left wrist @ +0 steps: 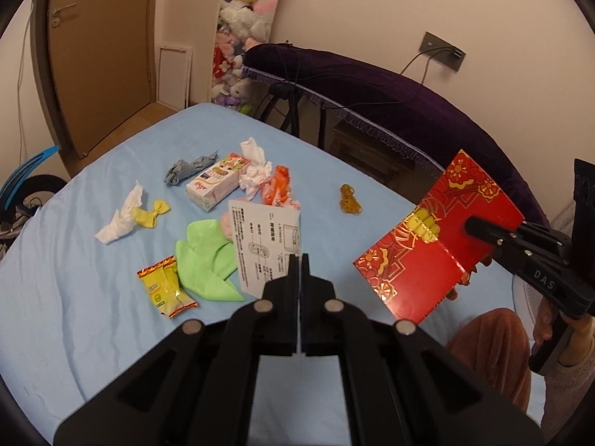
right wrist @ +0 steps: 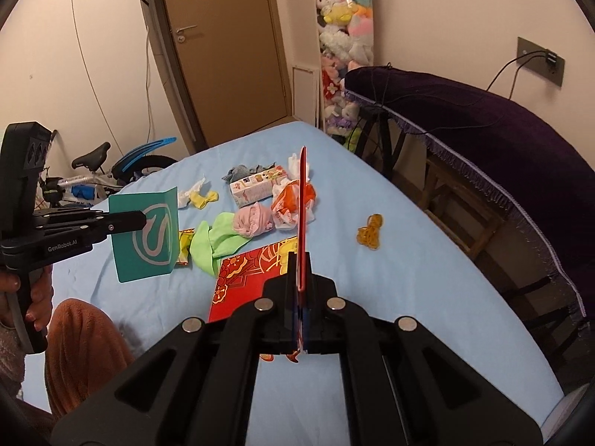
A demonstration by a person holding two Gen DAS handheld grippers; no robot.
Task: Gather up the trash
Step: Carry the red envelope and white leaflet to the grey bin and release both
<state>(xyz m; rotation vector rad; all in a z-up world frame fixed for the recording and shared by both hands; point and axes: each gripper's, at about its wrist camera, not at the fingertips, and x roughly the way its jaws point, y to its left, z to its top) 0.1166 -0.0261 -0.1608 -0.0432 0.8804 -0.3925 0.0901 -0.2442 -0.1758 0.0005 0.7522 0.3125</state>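
Note:
My left gripper (left wrist: 298, 260) is shut on a folded leaflet (left wrist: 266, 245), white and printed on one side, teal (right wrist: 147, 236) on the other, held above the blue bed. My right gripper (right wrist: 299, 260) is shut on a red and gold envelope (left wrist: 438, 238), held edge-on (right wrist: 303, 204) over the bed's near right. Trash lies in the middle of the bed: a milk carton (left wrist: 217, 182), white tissues (left wrist: 254, 167), an orange wrapper (left wrist: 279, 186), a yellow snack packet (left wrist: 165, 286), a tissue with a yellow wrapper (left wrist: 128, 215), and rubber bands (left wrist: 349, 200).
Green cloth (left wrist: 206, 260), a pink sock (right wrist: 253, 219) and a grey sock (left wrist: 189, 169) lie among the trash. A purple-covered keyboard on a stand (left wrist: 390, 89) borders the bed's far right. A door (left wrist: 100, 48), plush toys (left wrist: 241, 33) and a bicycle (right wrist: 93, 174) stand beyond. My knee (right wrist: 81, 338) is near.

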